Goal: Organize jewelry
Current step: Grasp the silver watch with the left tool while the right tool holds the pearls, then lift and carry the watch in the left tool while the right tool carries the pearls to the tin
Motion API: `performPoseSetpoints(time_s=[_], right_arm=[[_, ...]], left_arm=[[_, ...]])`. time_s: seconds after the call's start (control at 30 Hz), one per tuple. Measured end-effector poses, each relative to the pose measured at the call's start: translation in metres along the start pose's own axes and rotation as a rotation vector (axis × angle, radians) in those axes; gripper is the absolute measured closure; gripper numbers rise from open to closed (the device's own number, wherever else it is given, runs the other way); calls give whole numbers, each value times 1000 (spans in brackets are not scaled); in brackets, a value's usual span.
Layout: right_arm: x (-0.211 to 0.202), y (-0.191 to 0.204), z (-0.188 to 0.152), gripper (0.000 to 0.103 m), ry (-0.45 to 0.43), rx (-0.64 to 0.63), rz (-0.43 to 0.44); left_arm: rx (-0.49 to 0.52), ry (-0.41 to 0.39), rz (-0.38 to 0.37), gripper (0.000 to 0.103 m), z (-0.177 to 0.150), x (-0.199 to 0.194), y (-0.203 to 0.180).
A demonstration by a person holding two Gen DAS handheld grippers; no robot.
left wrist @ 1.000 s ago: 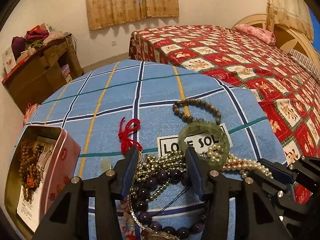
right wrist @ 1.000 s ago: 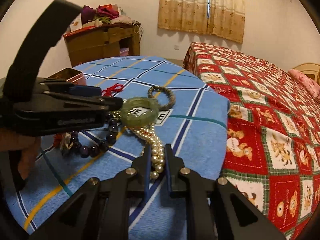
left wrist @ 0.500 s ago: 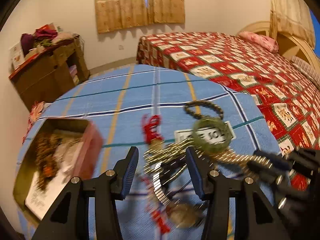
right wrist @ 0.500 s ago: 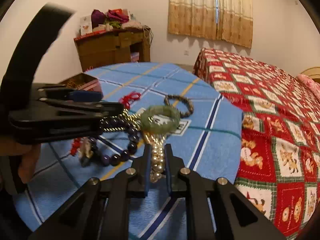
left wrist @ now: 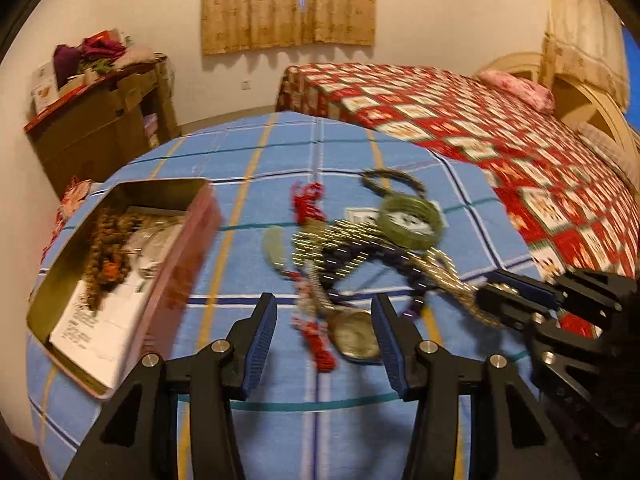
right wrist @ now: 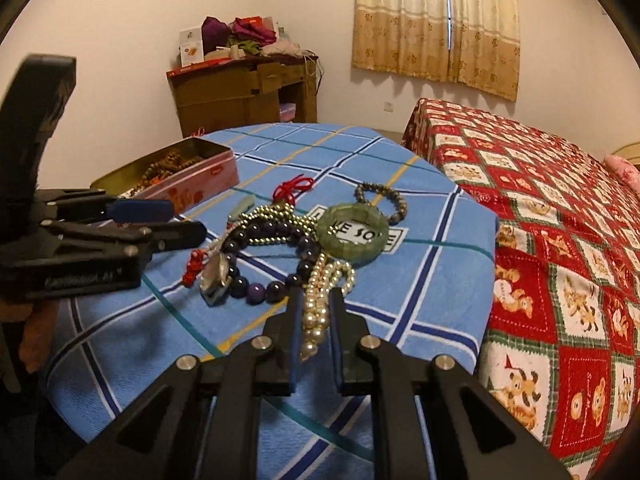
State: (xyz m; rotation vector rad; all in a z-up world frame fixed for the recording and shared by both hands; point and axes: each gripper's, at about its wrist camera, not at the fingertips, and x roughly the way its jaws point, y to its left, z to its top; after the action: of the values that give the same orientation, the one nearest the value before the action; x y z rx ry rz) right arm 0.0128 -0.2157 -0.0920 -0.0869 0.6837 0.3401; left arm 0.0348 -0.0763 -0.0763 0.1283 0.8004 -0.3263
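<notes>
right gripper (right wrist: 314, 320) clamped on pearl necklace (right wrist: 320, 304) | left gripper (left wrist: 324, 332) open, empty | risk: tangled beads (right wrist: 264, 256) get dragged lower center

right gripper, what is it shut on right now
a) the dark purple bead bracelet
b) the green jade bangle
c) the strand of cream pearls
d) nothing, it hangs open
c: in the right wrist view the right gripper is shut on the strand of cream pearls, which runs between its fingers, while the green jade bangle and the dark purple bead bracelet lie free on the blue checked cloth.
</notes>
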Motion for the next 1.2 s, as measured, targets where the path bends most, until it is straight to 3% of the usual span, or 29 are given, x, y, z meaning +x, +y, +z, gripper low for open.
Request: performPoseSetpoints(time_s=[0.3,0.5,0.6,0.63,0.87,1.1,1.2], right_arm=[[1,-1,-9,89,13,8,4],[1,0,-9,88,10,5,4],[0,1,-9,88,4,3,3],[-1,1,-8,88,1,2,1],[-4,6,-7,88,-15,-11,9],[-11,13,-3,89,-38,-30,28],[-16,16,1,89,-55,-37,27]], left_arm=[[37,68,1,53,-7,21,-15],[43,71,-22,53,-12,21,-15],[14,62,-45,63,-13,17,-7],[5,61,-59,72,-14,16,-5],[-42,36,-94,90,-19,2,11],[-99,9,-87,94,-22,-6,32],[-108,-12,-91,101,-20,-13,38]])
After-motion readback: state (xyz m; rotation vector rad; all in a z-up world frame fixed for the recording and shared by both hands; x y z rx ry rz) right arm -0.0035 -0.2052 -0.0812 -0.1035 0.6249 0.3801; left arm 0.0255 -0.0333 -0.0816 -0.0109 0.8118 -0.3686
